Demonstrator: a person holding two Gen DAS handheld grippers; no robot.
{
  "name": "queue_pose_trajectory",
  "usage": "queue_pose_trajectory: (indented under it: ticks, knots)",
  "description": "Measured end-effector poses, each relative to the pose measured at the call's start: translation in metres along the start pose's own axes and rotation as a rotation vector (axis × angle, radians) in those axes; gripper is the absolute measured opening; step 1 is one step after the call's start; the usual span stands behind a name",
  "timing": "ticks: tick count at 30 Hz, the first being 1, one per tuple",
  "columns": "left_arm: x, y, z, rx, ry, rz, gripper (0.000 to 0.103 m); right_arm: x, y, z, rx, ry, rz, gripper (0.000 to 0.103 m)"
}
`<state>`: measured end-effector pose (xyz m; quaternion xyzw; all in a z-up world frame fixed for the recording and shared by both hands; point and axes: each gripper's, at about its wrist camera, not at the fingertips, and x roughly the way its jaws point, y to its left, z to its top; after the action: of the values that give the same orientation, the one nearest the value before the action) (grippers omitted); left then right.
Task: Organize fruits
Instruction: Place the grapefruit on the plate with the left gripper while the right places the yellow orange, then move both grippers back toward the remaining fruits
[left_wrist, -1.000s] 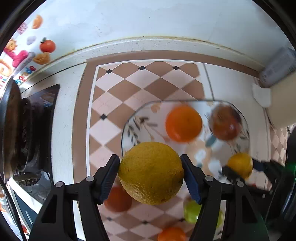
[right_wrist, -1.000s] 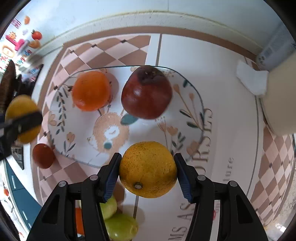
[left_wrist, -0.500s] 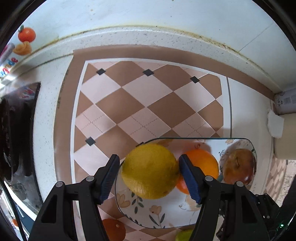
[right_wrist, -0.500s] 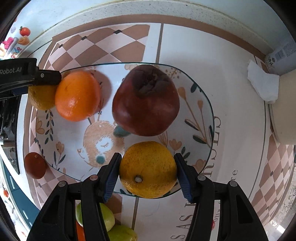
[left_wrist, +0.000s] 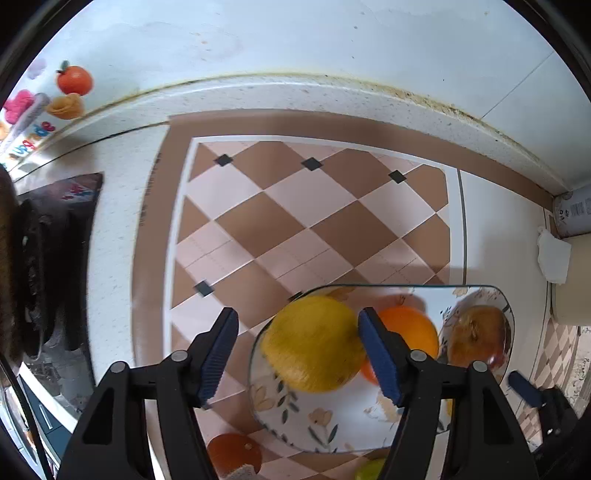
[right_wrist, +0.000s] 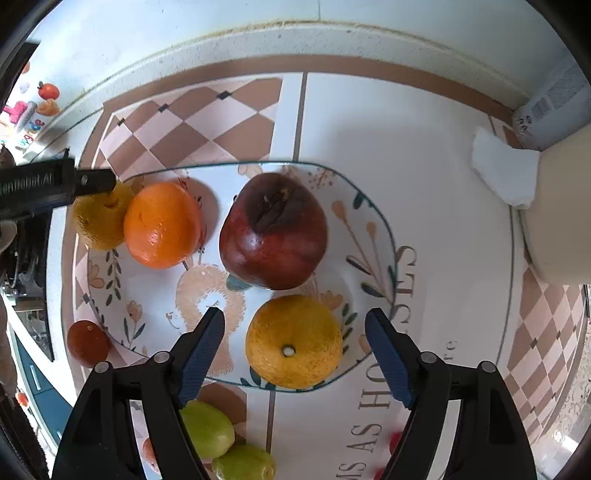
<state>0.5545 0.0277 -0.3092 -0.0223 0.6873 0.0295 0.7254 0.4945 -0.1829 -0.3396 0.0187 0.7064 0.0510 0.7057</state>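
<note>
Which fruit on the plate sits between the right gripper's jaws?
The yellow-orange citrus at the plate's near edge, stem scar facing up. The right gripper stands open around it; the orange and dark red fruit lie farther back.

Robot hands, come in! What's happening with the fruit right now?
Right gripper open, jaws just widened, yellow orange released onto plate. Left gripper opening round its yellow fruit. Nothing blocking.

Floral plate (right_wrist: 373, 221), dark red pomegranate (right_wrist: 273, 230), brown-and-pink checkered mat (left_wrist: 314, 225)
</note>
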Motion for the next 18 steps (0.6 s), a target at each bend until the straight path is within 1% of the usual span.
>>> queue_pose_trajectory:
  ticks: [1, 2, 3, 4, 8, 10, 12, 18]
  knots:
    - [-0.004, 0.001, -0.003, -0.001, -0.007, 0.003, 0.075, -0.004, -0.002, 0.0, 0.002, -0.011, -0.009, 0.091]
    - [-0.01, 0.002, -0.009, -0.004, -0.02, 0.011, 0.078, -0.01, -0.004, -0.002, 0.0, -0.026, -0.02, 0.091]
    - [-0.015, 0.004, -0.014, -0.003, -0.031, 0.015, 0.084, -0.016, -0.004, -0.006, -0.001, -0.037, -0.031, 0.091]
    - [-0.019, 0.005, -0.021, 0.0, -0.04, 0.021, 0.087, -0.019, -0.005, -0.007, 0.0, -0.045, -0.041, 0.091]
    - [-0.034, 0.008, -0.049, 0.0, -0.079, 0.03, 0.087, -0.035, -0.004, -0.023, -0.004, -0.073, -0.062, 0.091]
    - [-0.043, 0.004, -0.07, -0.004, -0.092, 0.03, 0.087, -0.048, -0.002, -0.034, 0.0, -0.077, -0.05, 0.091]
    - [-0.052, 0.005, -0.084, -0.008, -0.112, 0.035, 0.087, -0.055, 0.005, -0.042, 0.002, -0.087, -0.046, 0.091]
    - [-0.084, 0.004, -0.12, 0.002, -0.182, 0.034, 0.087, -0.086, 0.014, -0.071, 0.008, -0.159, -0.027, 0.091]
